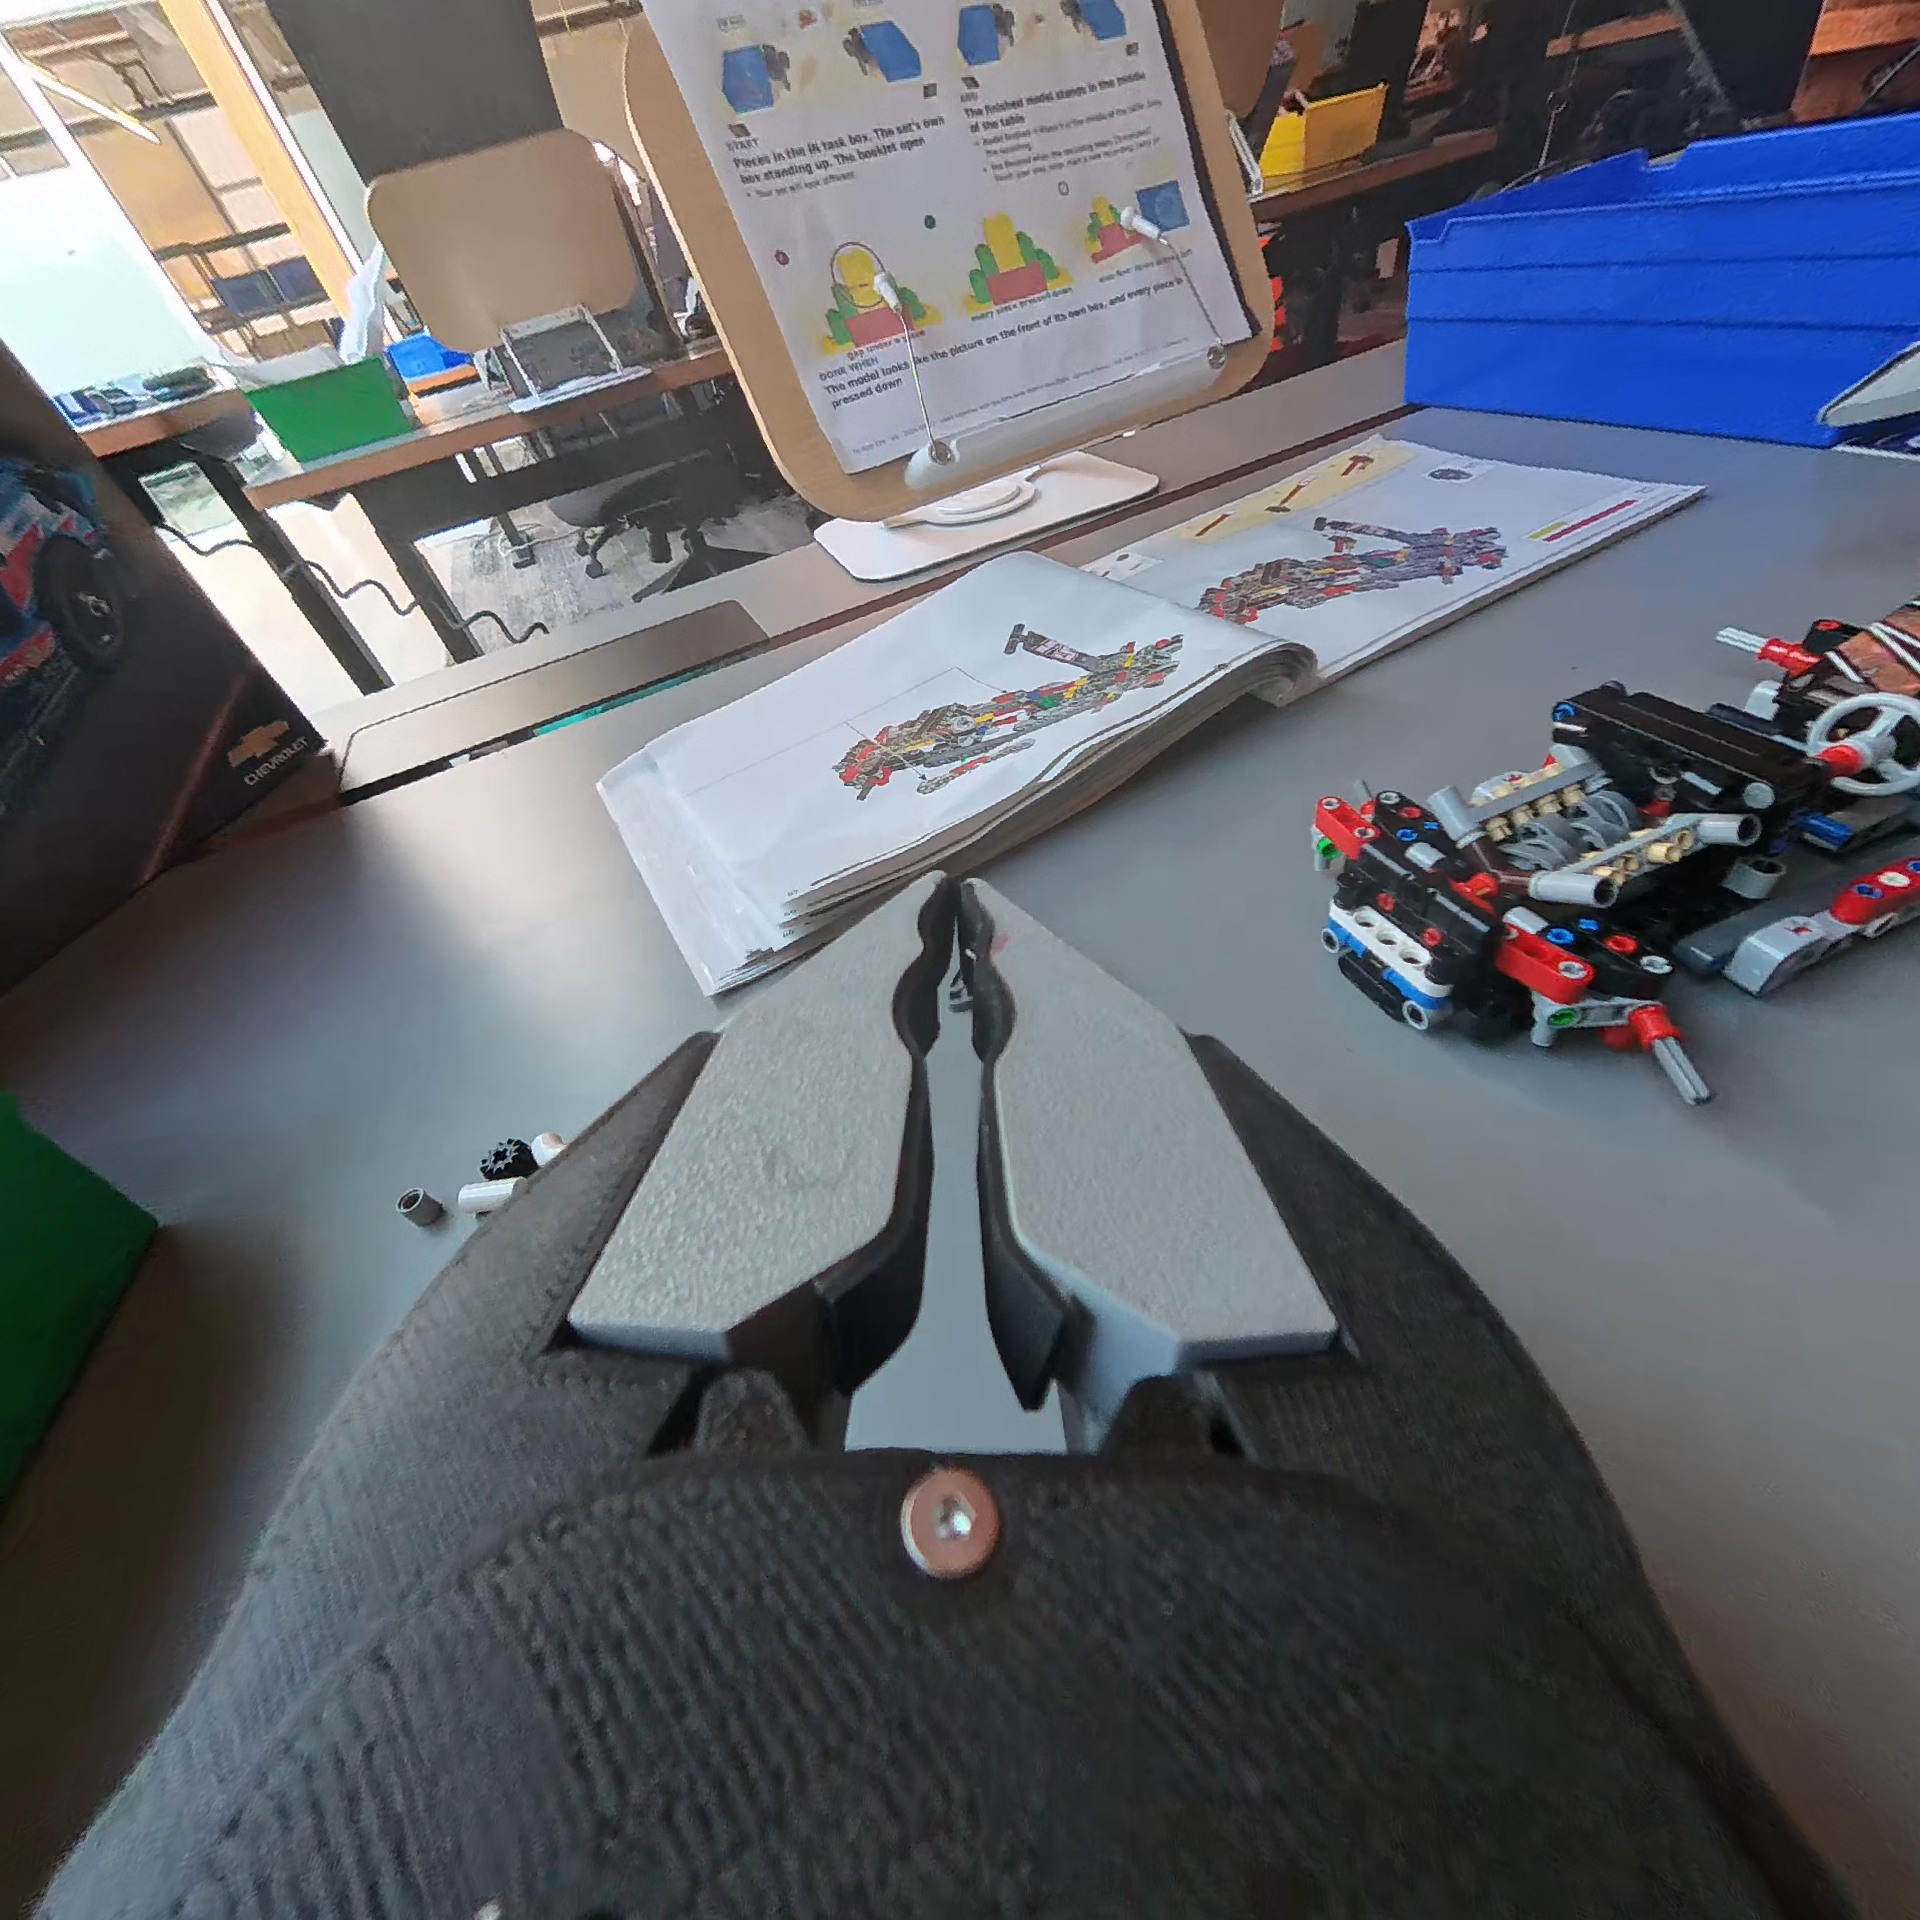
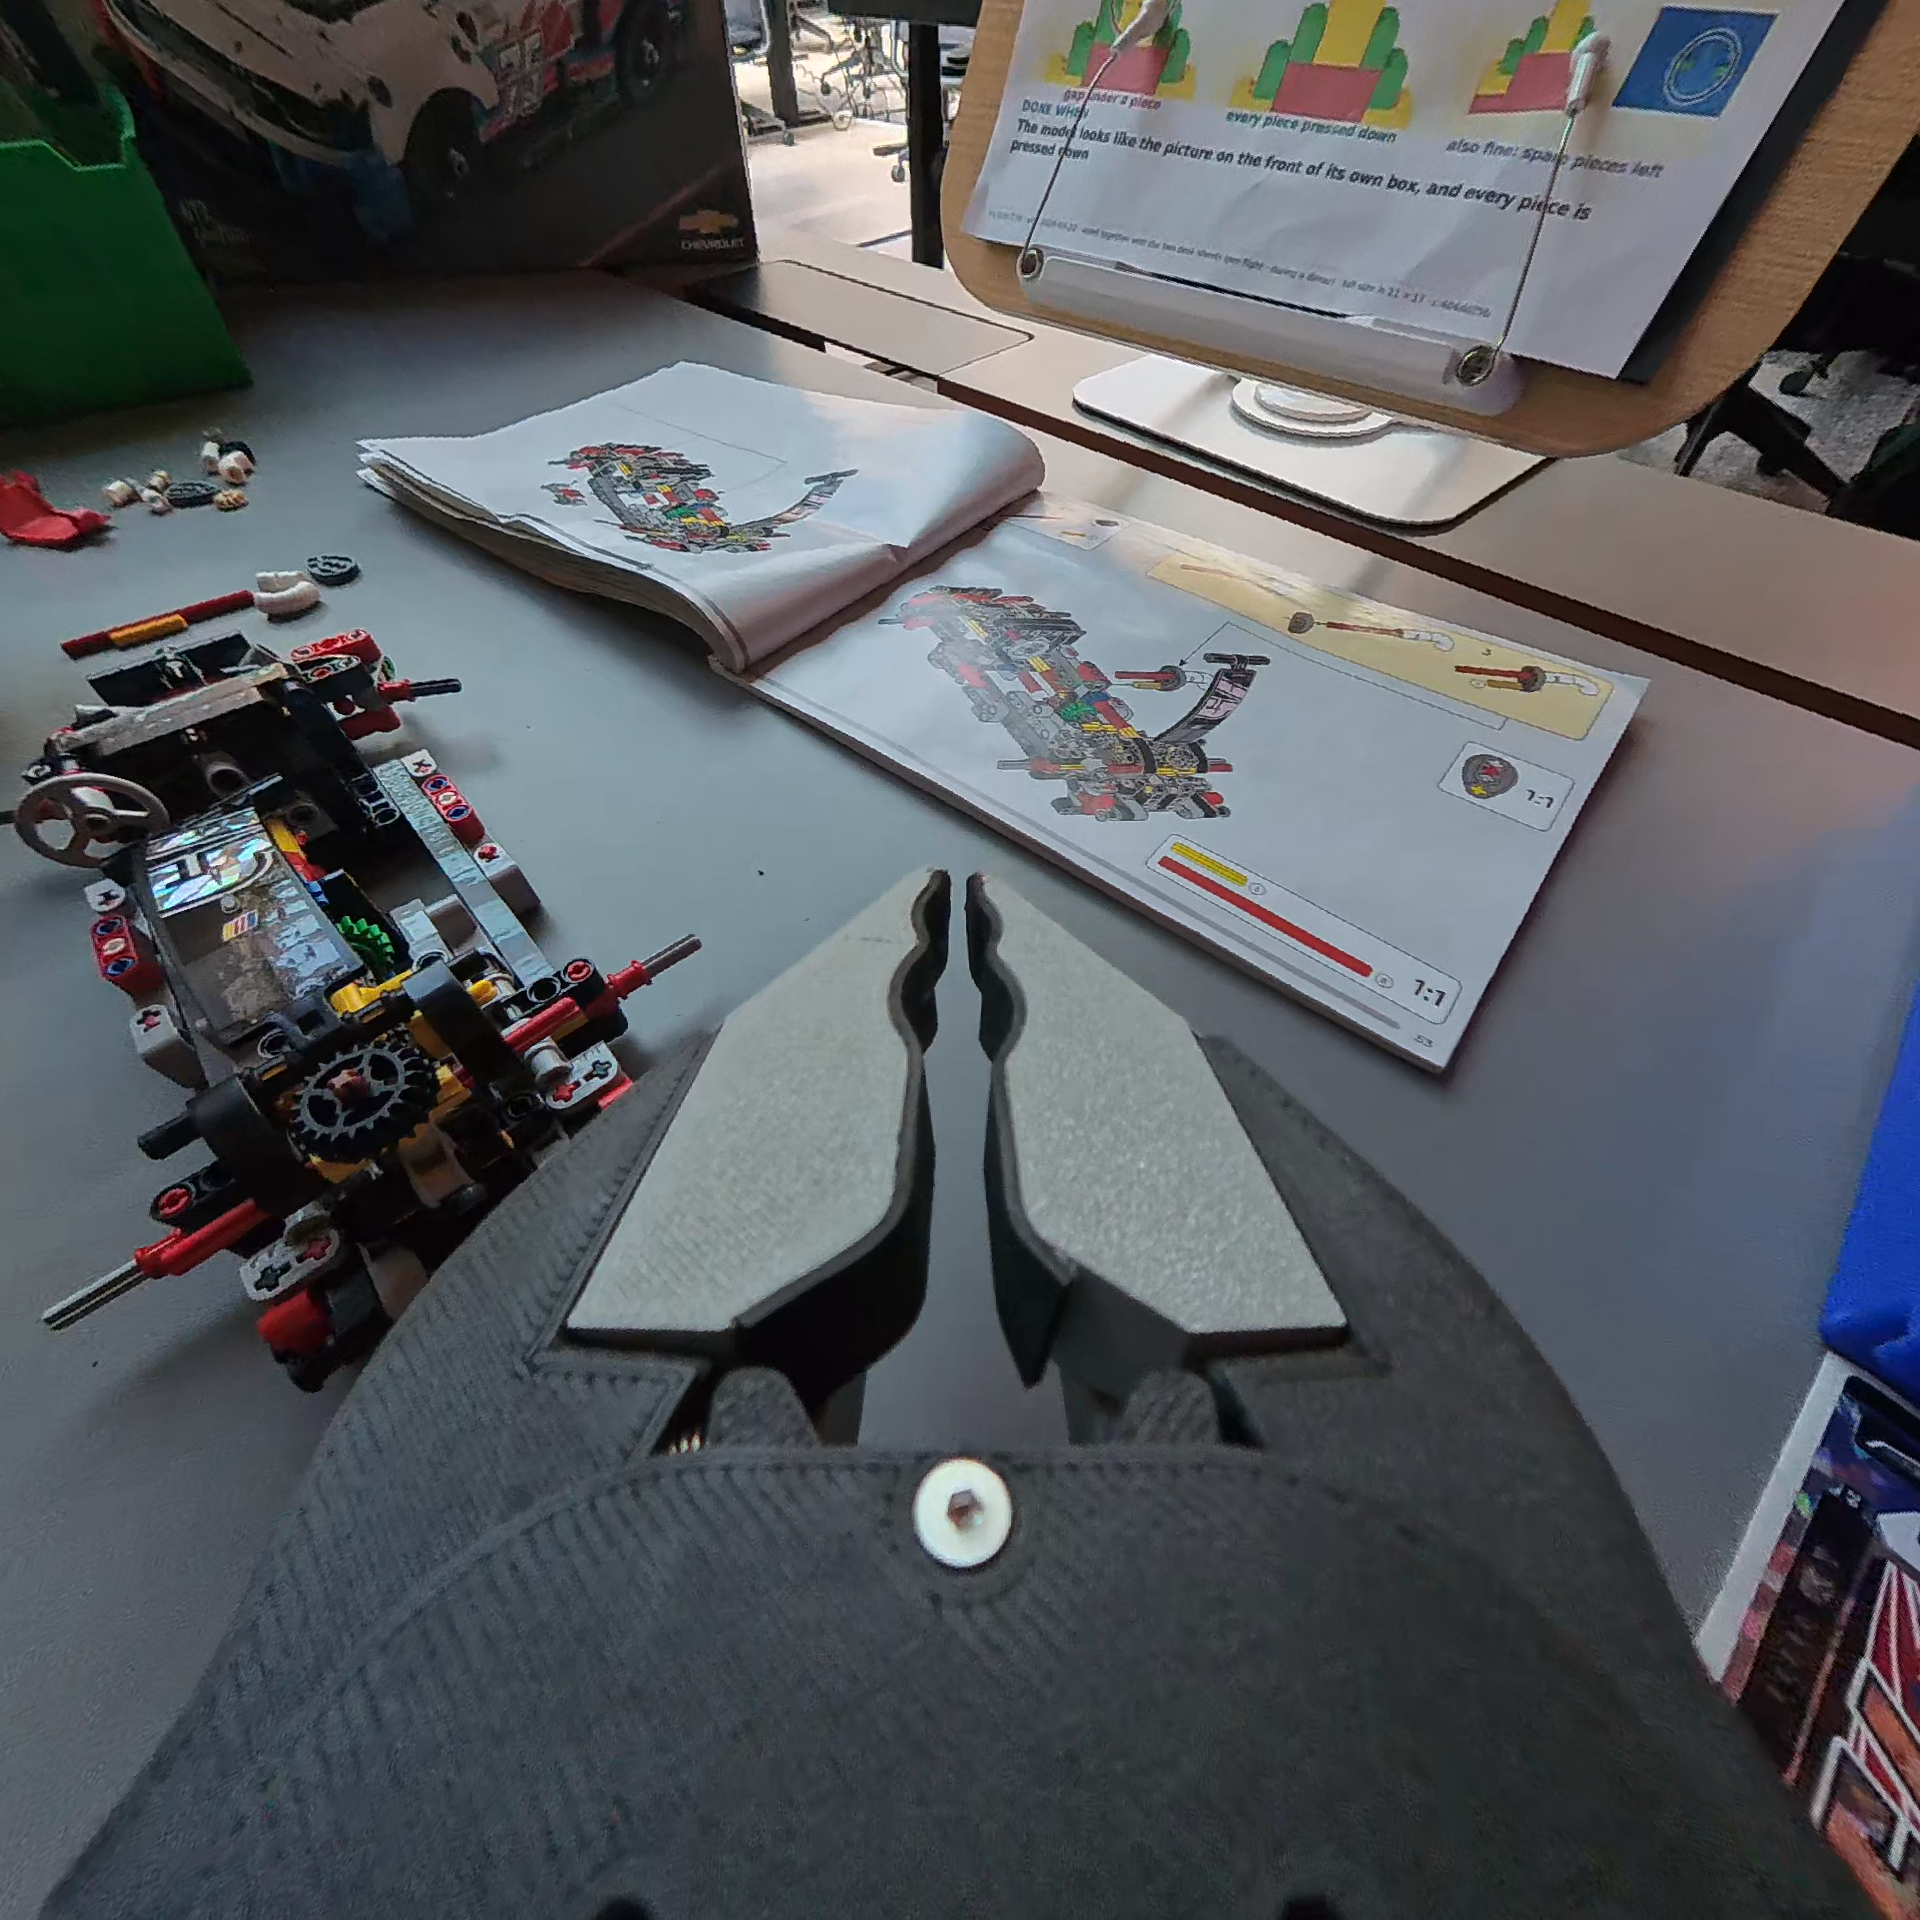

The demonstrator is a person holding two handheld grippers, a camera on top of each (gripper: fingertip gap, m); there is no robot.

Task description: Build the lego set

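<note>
Grey worktop [image 2: 727, 790] fills both of my views, and I hold both grippers low over it. My left gripper [image 1: 957, 896] has its jaws together, tips meeting with nothing visibly between them, right at the near corner of the open instruction booklet [image 1: 935, 727], which lies toward the far edge of the worktop. My right gripper [image 2: 958, 891] also has its jaws together on nothing I can see, just short of the booklet's right-hand page [image 2: 1247, 790], with the part-built car model [image 2: 312, 987] close beside it on the left.

Around them: loose small pieces [image 2: 187, 488] lie toward the far left corner, more small pieces [image 1: 488, 1184] sit beside my left gripper, a green bin [image 2: 94, 270] stands at the left edge, a blue bin [image 1: 1662, 281] at the right, the product box [image 2: 468, 125] stands at the back, and a sheet on a wooden stand [image 2: 1403, 208] sits beyond the booklet.

What worries me: the left tips are so near the stacked pages that a small forward nudge could crumple or push the booklet. The right gripper's body sits almost against the model's protruding red axles [image 2: 623, 982]; a sideways drift could knock parts off or shove the model. Small pieces could scatter if the left one sweeps sideways.
</note>
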